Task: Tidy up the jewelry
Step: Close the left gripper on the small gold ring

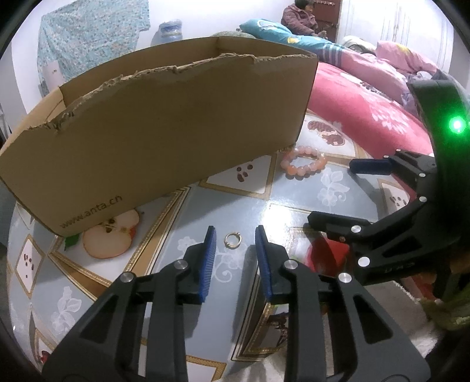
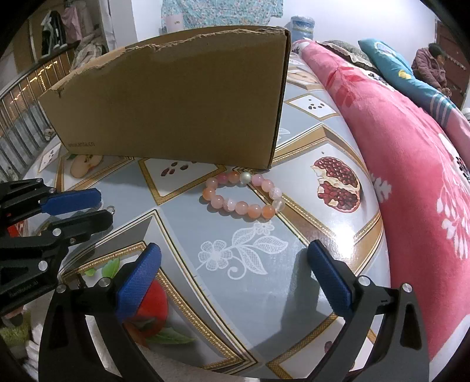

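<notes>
A small gold ring (image 1: 233, 239) lies on the patterned tablecloth (image 1: 293, 199), right between the blue pads of my left gripper (image 1: 235, 235). The jaws stand a little apart on either side of it, and the pads do not press on it. In the right wrist view the ring (image 2: 111, 210) shows at the tips of the left gripper (image 2: 104, 207). A pink bead bracelet (image 1: 299, 171) (image 2: 254, 210) lies by the corner of the open cardboard box (image 1: 176, 132) (image 2: 176, 97). My right gripper (image 2: 233, 249) (image 1: 332, 194) is wide open and empty, a little short of the bracelet.
A pink flowered quilt (image 2: 411, 147) (image 1: 367, 108) lies along the table's right side. A person (image 1: 299, 17) (image 2: 431, 64) sits far back. A railing (image 2: 23, 111) runs along the left. The torn-edged box stands just beyond both grippers.
</notes>
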Available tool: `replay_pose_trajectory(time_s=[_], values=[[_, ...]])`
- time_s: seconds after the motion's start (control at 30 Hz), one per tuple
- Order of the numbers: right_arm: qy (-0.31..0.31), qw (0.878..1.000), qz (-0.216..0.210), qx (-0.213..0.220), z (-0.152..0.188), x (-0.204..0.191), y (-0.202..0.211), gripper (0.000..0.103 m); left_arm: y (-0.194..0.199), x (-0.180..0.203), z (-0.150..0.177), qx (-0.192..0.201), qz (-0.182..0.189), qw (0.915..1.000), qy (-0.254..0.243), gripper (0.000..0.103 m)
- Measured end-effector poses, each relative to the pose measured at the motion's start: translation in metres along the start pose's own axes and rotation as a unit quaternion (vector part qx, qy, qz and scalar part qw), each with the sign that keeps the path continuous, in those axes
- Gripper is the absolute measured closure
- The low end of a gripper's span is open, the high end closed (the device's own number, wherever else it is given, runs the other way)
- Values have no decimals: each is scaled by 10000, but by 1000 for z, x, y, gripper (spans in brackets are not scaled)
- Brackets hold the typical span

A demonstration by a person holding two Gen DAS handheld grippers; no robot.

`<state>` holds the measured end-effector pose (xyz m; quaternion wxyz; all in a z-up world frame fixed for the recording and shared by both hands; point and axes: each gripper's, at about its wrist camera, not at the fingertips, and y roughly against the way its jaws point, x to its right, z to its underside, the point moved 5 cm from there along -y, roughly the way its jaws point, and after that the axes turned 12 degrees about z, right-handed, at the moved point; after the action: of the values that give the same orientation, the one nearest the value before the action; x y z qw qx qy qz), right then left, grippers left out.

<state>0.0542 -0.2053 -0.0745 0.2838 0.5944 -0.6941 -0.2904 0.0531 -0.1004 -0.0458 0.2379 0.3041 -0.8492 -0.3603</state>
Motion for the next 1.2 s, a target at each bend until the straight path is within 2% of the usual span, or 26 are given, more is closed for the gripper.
replay_pose_trajectory(time_s=[0.57, 1.2], values=[[-4, 10000, -1, 12, 0, 0, 0, 6, -5, -5, 0, -99, 416, 9984, 360, 80], [2, 10000, -4, 14, 0, 0, 0, 6, -13, 1, -8, -32, 505, 9986, 171, 82]])
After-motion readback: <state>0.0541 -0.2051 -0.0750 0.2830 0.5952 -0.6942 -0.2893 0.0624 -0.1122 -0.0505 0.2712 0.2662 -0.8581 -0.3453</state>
